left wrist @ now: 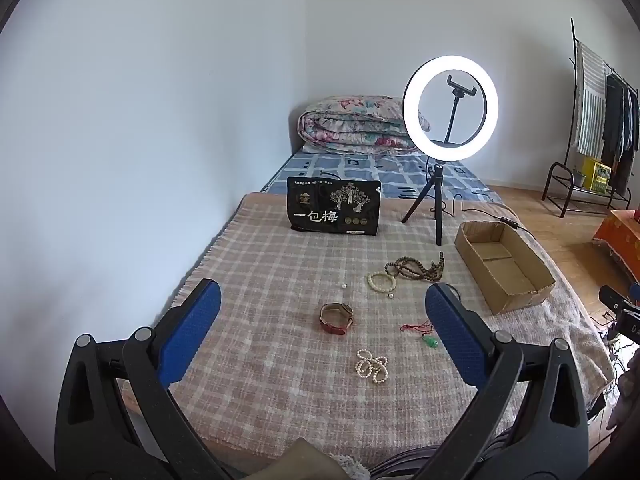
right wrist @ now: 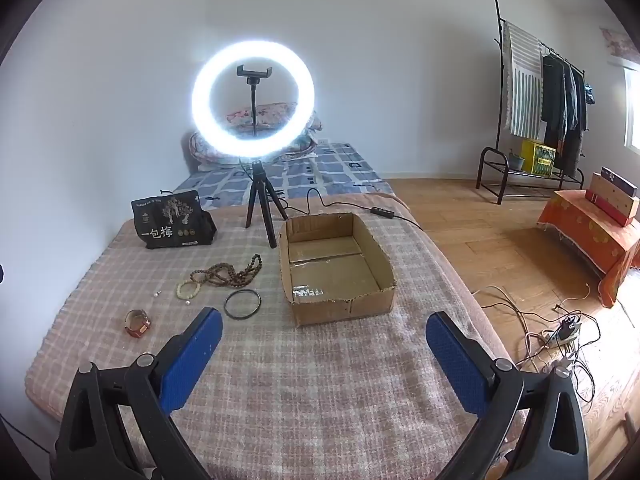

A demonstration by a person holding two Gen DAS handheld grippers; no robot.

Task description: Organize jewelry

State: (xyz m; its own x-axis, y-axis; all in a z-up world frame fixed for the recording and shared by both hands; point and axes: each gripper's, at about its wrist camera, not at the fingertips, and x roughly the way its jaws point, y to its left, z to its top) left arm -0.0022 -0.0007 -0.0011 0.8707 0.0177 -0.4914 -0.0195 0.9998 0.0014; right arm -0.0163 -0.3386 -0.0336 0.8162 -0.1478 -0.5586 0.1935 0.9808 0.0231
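Jewelry lies on a plaid blanket (left wrist: 260,280): a brown bead necklace (left wrist: 416,268), a cream bead bracelet (left wrist: 381,282), a red-strapped watch (left wrist: 337,318), a pearl string (left wrist: 372,366), a red cord with a green pendant (left wrist: 424,332) and two loose pearls (left wrist: 344,287). An open cardboard box (right wrist: 336,268) stands to their right. A black bangle (right wrist: 242,304) lies left of the box. My left gripper (left wrist: 322,308) is open above the watch. My right gripper (right wrist: 322,336) is open, just in front of the box. Both hold nothing.
A lit ring light on a tripod (right wrist: 256,120) and a black snack bag (left wrist: 334,210) stand behind the jewelry. Folded quilts (left wrist: 352,124) lie at the bed's far end. Cables and a power strip (right wrist: 560,336) lie on the wooden floor right of the bed.
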